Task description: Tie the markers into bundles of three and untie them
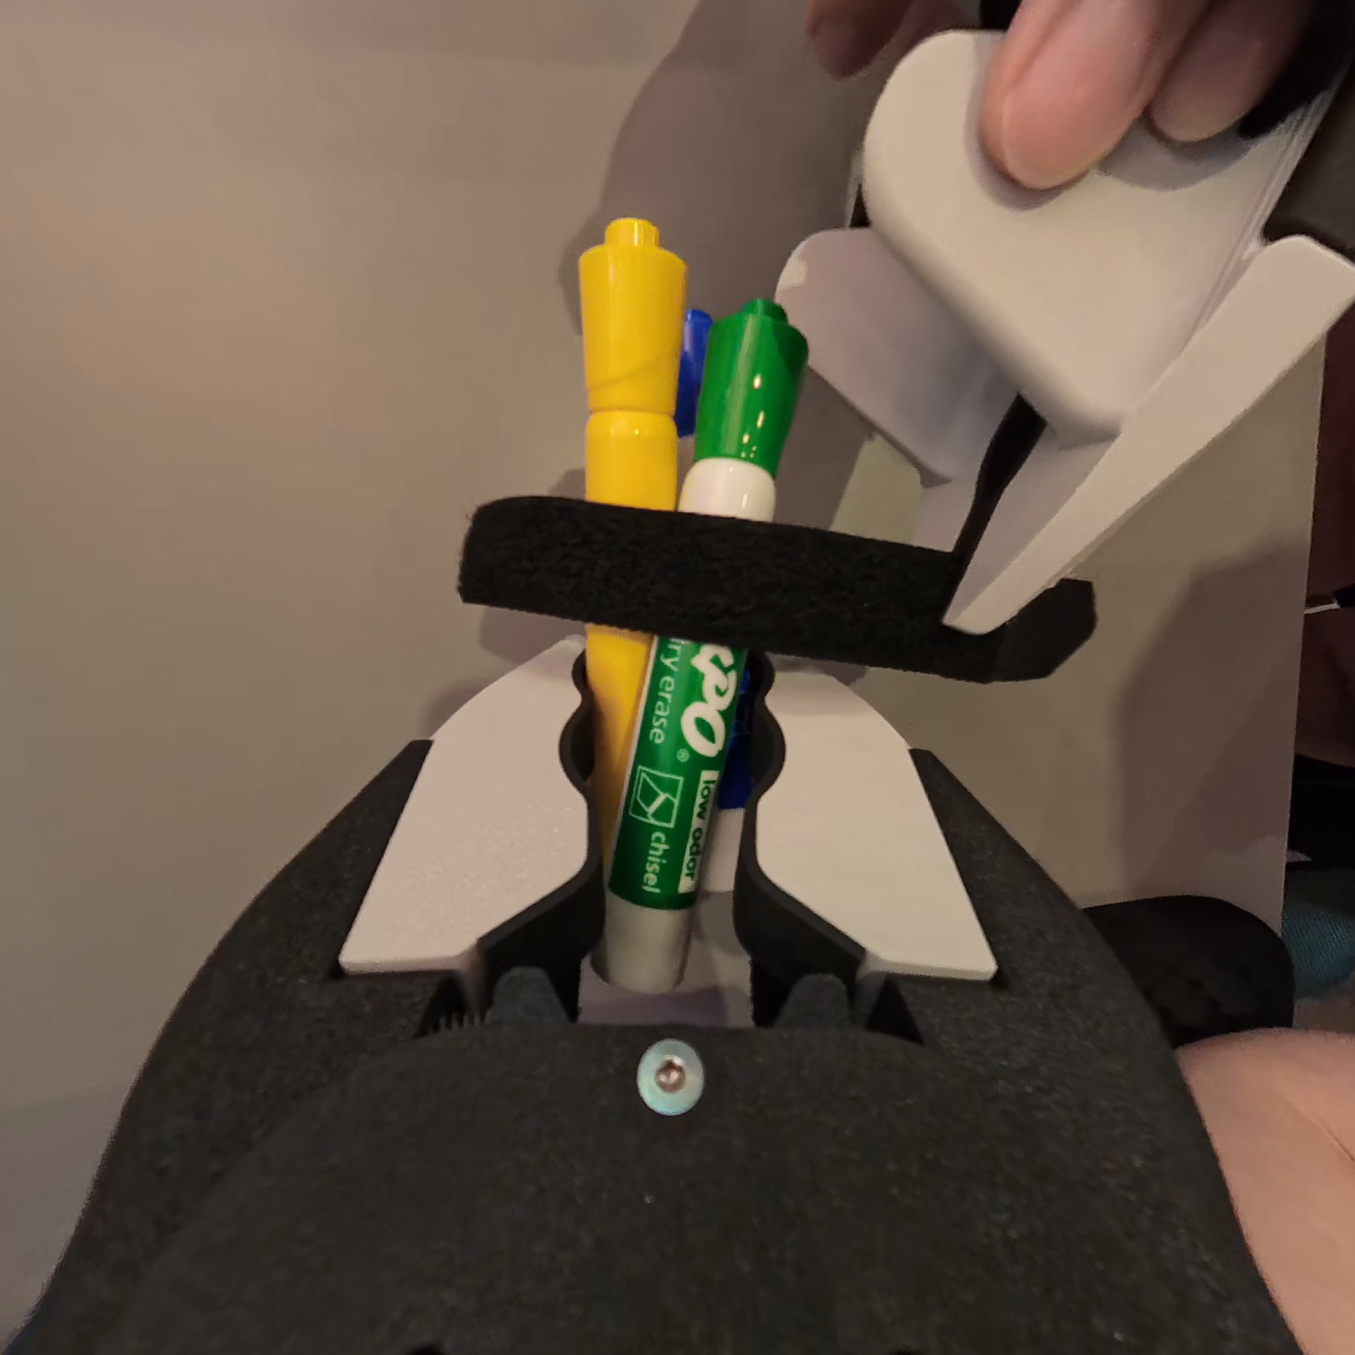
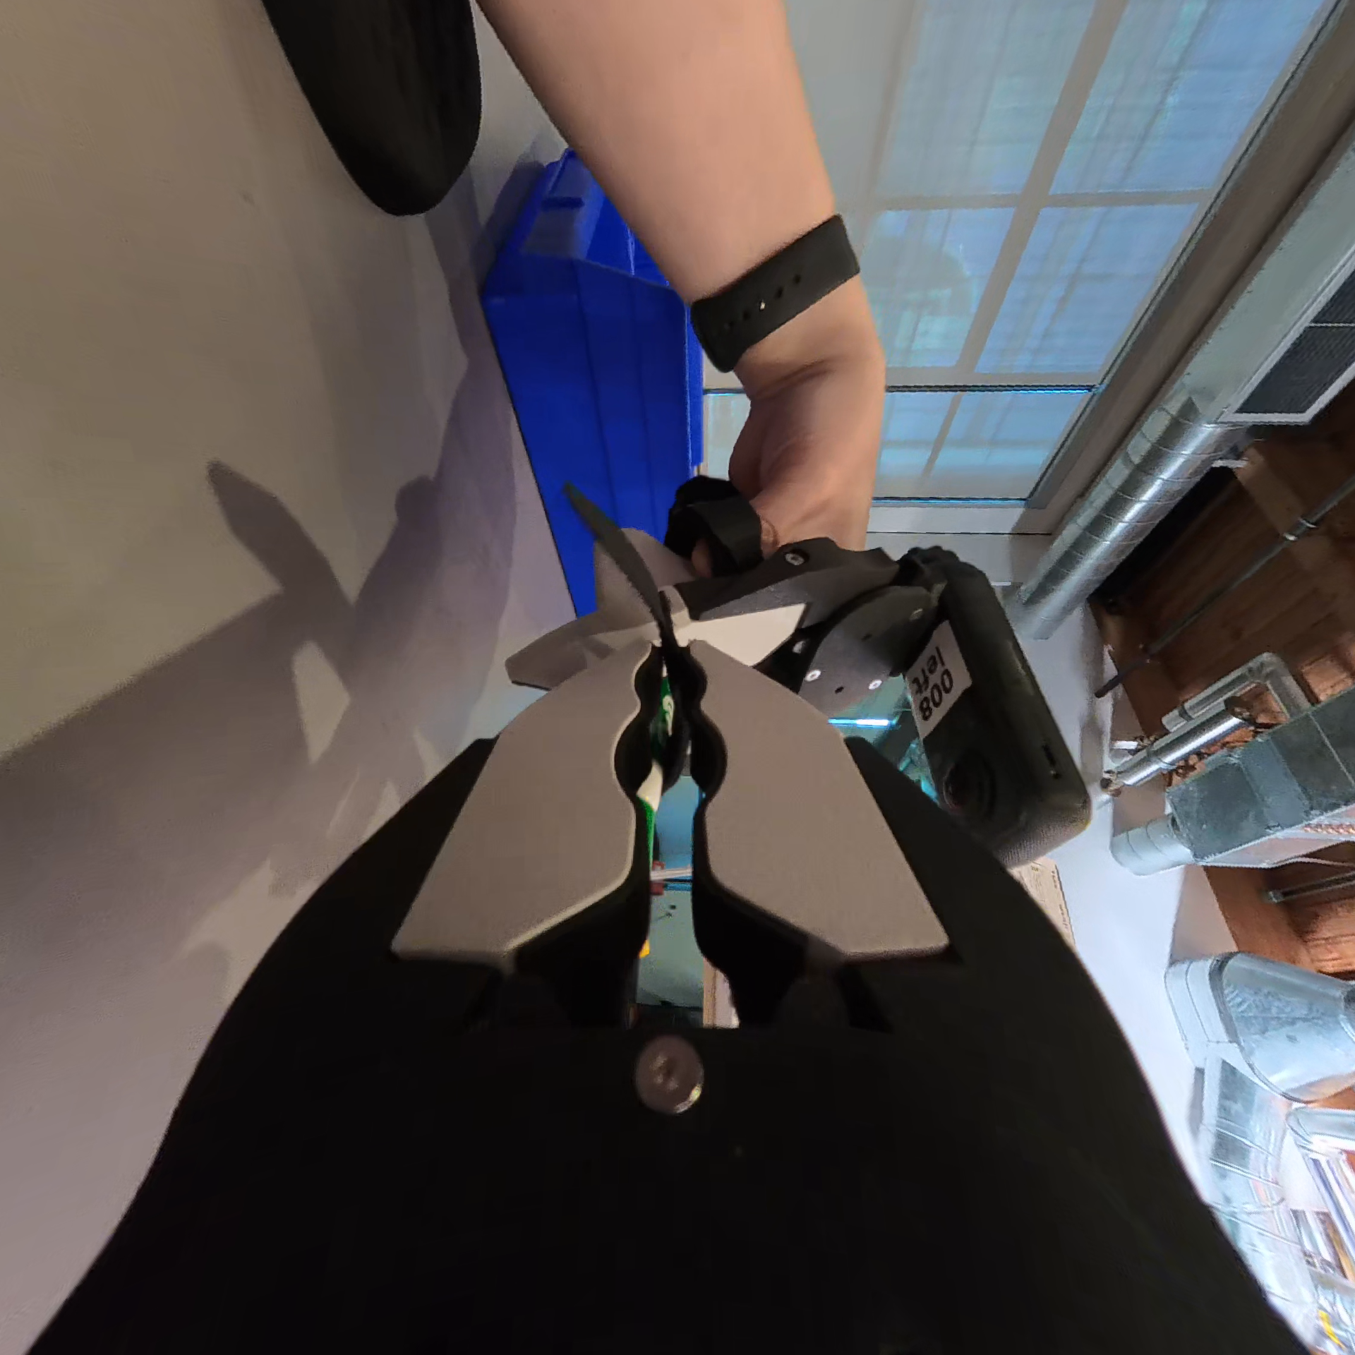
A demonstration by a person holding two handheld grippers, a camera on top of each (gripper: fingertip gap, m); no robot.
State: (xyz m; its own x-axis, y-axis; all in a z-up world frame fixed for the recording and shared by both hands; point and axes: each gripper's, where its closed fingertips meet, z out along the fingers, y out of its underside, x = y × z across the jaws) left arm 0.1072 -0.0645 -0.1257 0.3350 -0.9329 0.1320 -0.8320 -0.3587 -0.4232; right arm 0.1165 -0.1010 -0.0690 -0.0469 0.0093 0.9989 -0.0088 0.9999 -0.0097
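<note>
My left gripper (image 1: 671, 663) is shut on three upright markers: a yellow one (image 1: 630, 440), a green one (image 1: 740, 410) and a blue one (image 1: 696, 352) mostly hidden behind them. A black strap (image 1: 660, 579) loops around the bundle just above my fingertips. My right gripper (image 1: 968, 612) reaches in from the upper right and is shut on the strap's free end (image 1: 1026, 641). In the right wrist view my right gripper (image 2: 669, 652) pinches the strap (image 2: 612, 539), with the green marker (image 2: 663, 715) showing in the gap between its fingers and the left gripper (image 2: 579, 616) just beyond.
A pale table surface (image 2: 183, 513) lies behind the grippers. A blue bin (image 2: 586, 352) stands on it past the left gripper. A person's forearm with a black wristband (image 2: 777, 293) holds the left gripper. A thumb (image 1: 1048, 88) rests on the right gripper's body. The tips of one gripper are about 6 cm away from the tips of the other.
</note>
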